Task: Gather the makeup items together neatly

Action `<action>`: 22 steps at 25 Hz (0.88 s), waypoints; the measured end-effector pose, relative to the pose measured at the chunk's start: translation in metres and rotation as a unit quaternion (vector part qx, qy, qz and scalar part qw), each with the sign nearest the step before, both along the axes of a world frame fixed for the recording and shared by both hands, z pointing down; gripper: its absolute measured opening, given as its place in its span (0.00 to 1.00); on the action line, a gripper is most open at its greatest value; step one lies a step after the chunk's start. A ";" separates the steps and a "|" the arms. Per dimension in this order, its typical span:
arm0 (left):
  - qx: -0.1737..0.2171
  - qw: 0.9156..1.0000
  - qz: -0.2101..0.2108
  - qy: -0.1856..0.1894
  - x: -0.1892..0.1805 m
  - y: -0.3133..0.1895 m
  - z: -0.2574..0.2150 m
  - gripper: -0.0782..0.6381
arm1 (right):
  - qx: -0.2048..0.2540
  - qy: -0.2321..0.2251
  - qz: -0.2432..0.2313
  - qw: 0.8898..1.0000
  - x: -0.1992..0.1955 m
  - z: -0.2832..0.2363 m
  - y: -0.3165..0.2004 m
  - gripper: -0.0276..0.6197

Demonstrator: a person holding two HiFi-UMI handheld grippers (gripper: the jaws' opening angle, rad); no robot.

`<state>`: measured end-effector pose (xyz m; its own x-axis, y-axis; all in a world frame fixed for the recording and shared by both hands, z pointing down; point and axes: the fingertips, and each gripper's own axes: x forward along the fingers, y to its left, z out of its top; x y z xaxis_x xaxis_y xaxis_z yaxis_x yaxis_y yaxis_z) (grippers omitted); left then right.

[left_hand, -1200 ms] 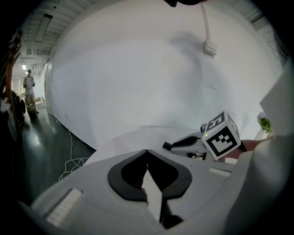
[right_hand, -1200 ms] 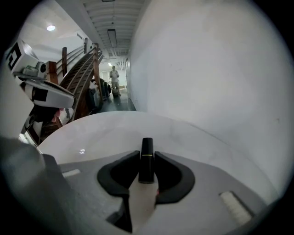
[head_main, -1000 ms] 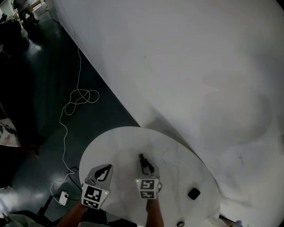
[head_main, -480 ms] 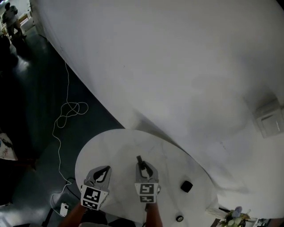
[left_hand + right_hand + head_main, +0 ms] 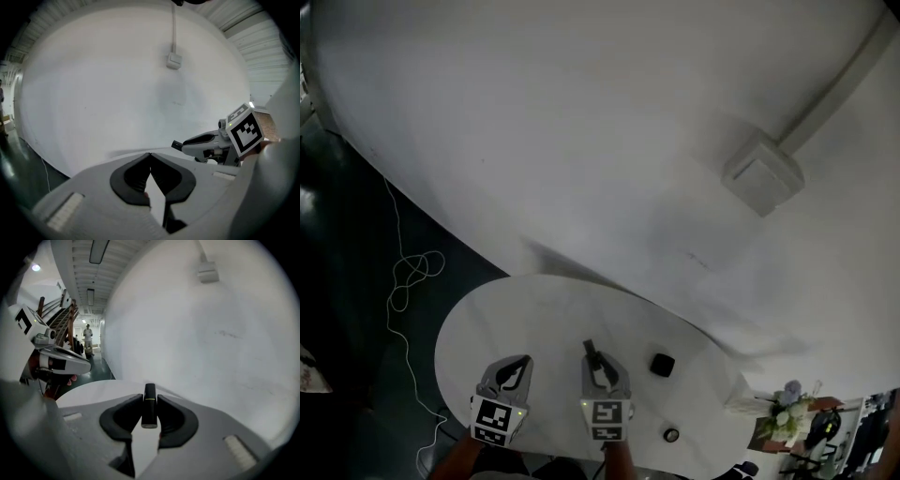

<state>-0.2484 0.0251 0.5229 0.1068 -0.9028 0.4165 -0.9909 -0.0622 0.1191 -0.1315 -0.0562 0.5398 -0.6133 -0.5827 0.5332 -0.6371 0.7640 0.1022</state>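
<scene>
The right hand-held gripper (image 5: pixel 149 401) holds a black makeup tube (image 5: pixel 149 405) tight between its soft black pads. The tube is long and thin, with a thin light ring round it. It lies in line with the jaws and pokes out past their tips, toward the white wall (image 5: pixel 609 122). The left hand-held gripper (image 5: pixel 150 157) is just to the left, with its jaws closed together and nothing in them. Both are over a round, smooth white counter (image 5: pixel 516 309). A small black square box (image 5: pixel 662 365) sits on the counter just right of the right hand-held gripper. A little round thing (image 5: pixel 671 435) sits further right and closer to the person. The floor (image 5: pixel 347 244) is dark and shiny, with a white cord (image 5: pixel 408 277) on it.
</scene>
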 end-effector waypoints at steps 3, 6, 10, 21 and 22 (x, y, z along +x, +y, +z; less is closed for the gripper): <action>0.009 0.999 0.035 -0.001 0.029 -0.011 -0.009 0.12 | 0.005 -0.005 0.045 0.999 0.037 -0.009 0.000 0.20; 0.009 0.997 0.073 -0.001 0.060 -0.019 -0.014 0.12 | 0.007 -0.007 0.090 0.996 0.075 -0.014 0.001 0.20; 0.003 0.992 0.126 0.002 0.110 -0.026 -0.008 0.12 | 0.000 -0.006 0.153 0.988 0.134 -0.010 0.007 0.20; -0.010 0.974 0.228 0.008 0.205 -0.025 -0.002 0.12 | -0.020 -0.010 0.270 0.963 0.240 0.007 0.042 0.20; -0.011 0.972 0.236 0.009 0.212 -0.025 0.000 0.12 | -0.023 -0.010 0.278 0.960 0.248 0.011 0.046 0.20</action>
<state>-0.0360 0.0001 0.5232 0.5134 -0.7427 0.4299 -0.8508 -0.5060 0.1418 0.1161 -0.0105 0.5505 -0.2251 -0.7987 0.5580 -0.9490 0.3094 0.0600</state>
